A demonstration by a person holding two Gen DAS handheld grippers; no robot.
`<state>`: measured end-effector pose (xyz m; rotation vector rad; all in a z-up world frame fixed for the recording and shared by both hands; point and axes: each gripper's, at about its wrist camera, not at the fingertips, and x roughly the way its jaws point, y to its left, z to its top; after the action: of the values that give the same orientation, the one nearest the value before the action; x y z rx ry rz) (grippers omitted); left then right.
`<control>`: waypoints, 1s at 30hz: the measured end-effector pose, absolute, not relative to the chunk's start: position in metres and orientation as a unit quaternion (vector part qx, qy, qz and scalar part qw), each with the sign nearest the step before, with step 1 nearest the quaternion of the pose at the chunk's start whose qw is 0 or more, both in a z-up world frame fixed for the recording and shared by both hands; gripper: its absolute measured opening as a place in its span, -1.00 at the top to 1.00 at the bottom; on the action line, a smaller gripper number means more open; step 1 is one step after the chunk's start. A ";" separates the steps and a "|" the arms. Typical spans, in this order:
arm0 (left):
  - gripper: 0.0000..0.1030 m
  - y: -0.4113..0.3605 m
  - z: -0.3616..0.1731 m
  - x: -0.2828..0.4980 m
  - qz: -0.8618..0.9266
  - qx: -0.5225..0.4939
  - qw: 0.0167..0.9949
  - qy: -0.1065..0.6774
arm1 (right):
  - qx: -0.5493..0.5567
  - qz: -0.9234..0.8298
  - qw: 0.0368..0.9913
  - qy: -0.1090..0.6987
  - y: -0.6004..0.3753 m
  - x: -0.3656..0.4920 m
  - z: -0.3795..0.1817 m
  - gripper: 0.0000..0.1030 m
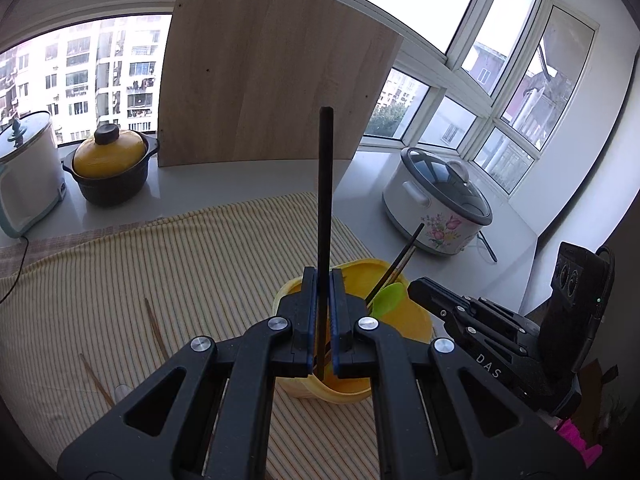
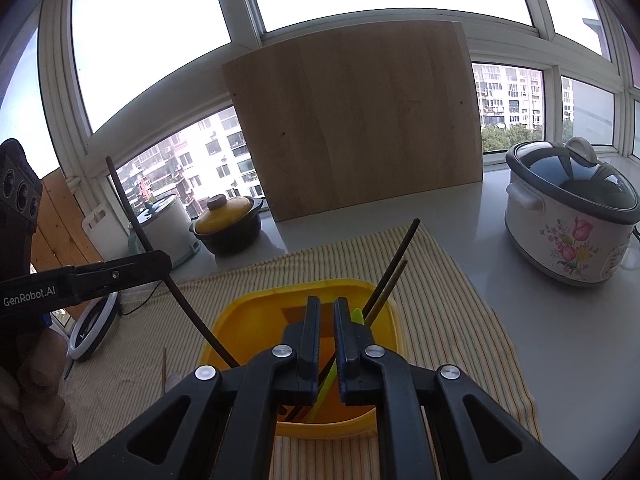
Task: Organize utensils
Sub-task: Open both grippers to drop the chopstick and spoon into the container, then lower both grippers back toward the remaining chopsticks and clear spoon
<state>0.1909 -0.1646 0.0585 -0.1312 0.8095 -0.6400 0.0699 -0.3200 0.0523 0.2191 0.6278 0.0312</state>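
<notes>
My left gripper [image 1: 323,280] is shut on a dark chopstick [image 1: 325,200] held upright, its lower end inside the yellow container [image 1: 416,320]. In the right wrist view the same chopstick [image 2: 132,216] slants down from the left gripper [image 2: 166,266] into the container [image 2: 248,312]. The container holds two more chopsticks [image 2: 394,272] and a green spoon [image 1: 386,298], leaning at its far right corner. My right gripper [image 2: 327,308] hovers over the container, its jaws a narrow gap apart, gripping nothing; the green spoon handle [image 2: 326,384] shows beneath it.
A striped cloth [image 1: 180,272] covers the table; two wooden chopsticks [image 1: 154,326] lie on it at left. A floral rice cooker [image 2: 568,216] stands right, a yellow-lidded pot [image 1: 110,168] and white cooker [image 1: 24,176] left, a wooden board [image 2: 356,120] behind.
</notes>
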 end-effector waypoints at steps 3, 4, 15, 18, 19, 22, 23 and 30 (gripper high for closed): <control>0.90 -0.166 0.055 0.191 -0.308 -0.062 0.862 0.397 | 0.117 0.019 0.945 0.306 -0.322 0.064 0.053 0.69; 0.83 -0.165 0.054 0.191 -0.308 -0.064 0.861 0.399 | 0.117 0.021 0.945 0.306 -0.321 0.062 0.053 0.68; 0.55 -0.135 0.057 0.180 -0.295 -0.071 0.872 0.384 | 0.121 0.040 0.940 0.315 -0.310 0.044 0.051 0.49; 0.55 -0.118 0.059 0.174 -0.285 -0.072 0.878 0.377 | 0.118 0.049 0.939 0.318 -0.302 0.038 0.051 0.48; 0.55 -0.111 0.058 0.173 -0.280 -0.073 0.881 0.375 | 0.115 0.053 0.939 0.320 -0.299 0.036 0.051 0.41; 0.55 -0.088 0.053 0.169 -0.262 -0.072 0.886 0.375 | 0.105 0.066 0.938 0.324 -0.288 0.030 0.049 0.21; 0.55 -0.080 0.050 0.168 -0.256 -0.072 0.887 0.376 | 0.102 0.069 0.937 0.327 -0.285 0.029 0.048 0.21; 0.55 -0.023 0.019 0.163 -0.203 -0.077 0.888 0.407 | 0.085 0.104 0.930 0.343 -0.252 0.023 0.041 0.21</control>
<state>0.1628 -0.0228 0.0195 -0.1596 0.8450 -0.4213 0.0233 -0.2523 0.0411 0.1746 0.7018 0.2121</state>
